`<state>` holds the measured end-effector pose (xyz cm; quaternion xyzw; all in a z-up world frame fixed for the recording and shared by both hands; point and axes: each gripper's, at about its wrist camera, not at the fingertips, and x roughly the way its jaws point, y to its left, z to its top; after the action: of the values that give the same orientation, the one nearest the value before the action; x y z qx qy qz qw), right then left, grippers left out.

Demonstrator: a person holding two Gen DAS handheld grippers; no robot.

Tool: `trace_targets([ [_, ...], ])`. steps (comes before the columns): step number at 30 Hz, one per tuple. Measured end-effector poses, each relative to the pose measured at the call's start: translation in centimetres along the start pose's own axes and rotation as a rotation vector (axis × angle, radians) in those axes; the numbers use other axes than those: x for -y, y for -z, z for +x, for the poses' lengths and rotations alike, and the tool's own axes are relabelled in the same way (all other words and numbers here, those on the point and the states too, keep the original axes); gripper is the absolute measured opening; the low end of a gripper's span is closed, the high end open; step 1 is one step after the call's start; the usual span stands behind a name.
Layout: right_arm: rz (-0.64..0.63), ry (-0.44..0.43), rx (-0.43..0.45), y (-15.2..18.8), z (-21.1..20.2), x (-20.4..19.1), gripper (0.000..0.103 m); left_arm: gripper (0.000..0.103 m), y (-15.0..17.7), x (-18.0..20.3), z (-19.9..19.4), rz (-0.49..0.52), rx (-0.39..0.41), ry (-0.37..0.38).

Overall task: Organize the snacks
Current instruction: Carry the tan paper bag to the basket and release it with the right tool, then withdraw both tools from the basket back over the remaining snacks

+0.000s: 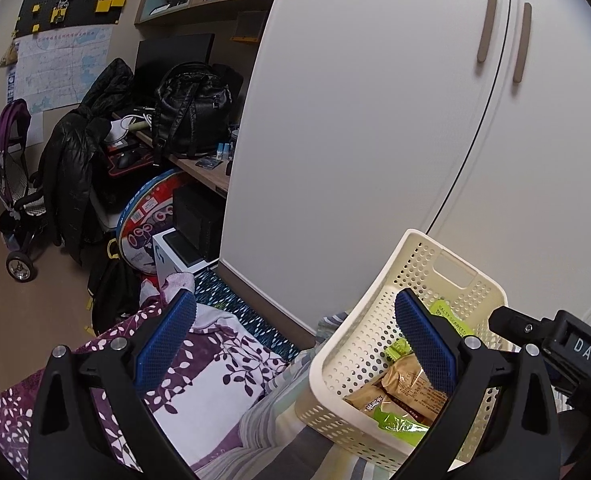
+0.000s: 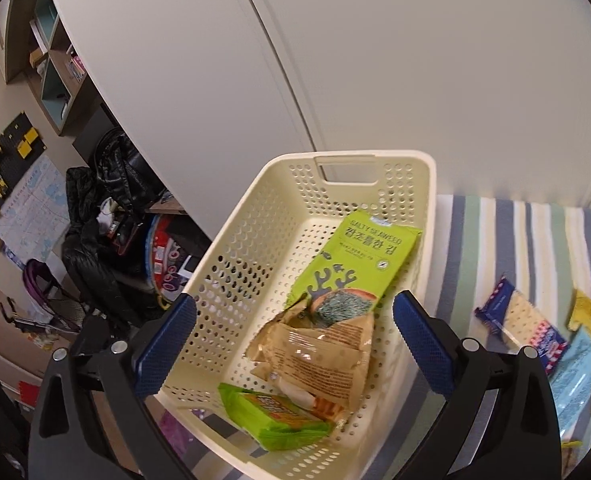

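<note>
Right gripper (image 2: pixel 294 344) spread wide, empty, hovering over the basket (image 2: pixel 231 264). Left gripper (image 1: pixel 295 336) likewise released, holding nothing, one finger over the basket's near corner. Inside: seaweed pack (image 2: pixel 355 264) lying flat with its long axis running from frame centre toward the far wall's handle slot, printed top pointing up-frame; brown packet (image 2: pixel 319 360) crumpled below it; green pack (image 2: pixel 275 420) at the near end. Basket's long axis runs lower centre to upper centre of the right view. Resting on striped bedding (image 2: pixel 495 240), far end near a white wardrobe (image 2: pixel 375 60). Loose snacks (image 2: pixel 535 328) at right on the bedding. Bare stripes between them and the basket. Cluttered desk (image 1: pixel 199 168) upper left.
</note>
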<state>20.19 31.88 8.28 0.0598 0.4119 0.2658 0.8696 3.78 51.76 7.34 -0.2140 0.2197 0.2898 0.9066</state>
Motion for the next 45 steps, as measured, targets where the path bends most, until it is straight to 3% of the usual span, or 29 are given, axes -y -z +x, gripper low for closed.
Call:
trace_targets([
  [8, -0.103, 0.164, 0.072, 0.3, -2.1, -0.1, 0.098, 0.101, 0.1, 0.9, -0.1, 0.033, 0.004, 0.006],
  [20, -0.182, 0.335, 0.153, 1.8, -5.3, 0.9, 0.098, 0.101, 0.8, 3.2, -0.9, 0.109, 0.023, 0.041],
  [45, -0.044, 0.491, 0.179, 4.8, -10.7, 10.7, 0.098, 0.101, 5.6, 12.1, -3.6, 0.403, 0.043, 0.193],
])
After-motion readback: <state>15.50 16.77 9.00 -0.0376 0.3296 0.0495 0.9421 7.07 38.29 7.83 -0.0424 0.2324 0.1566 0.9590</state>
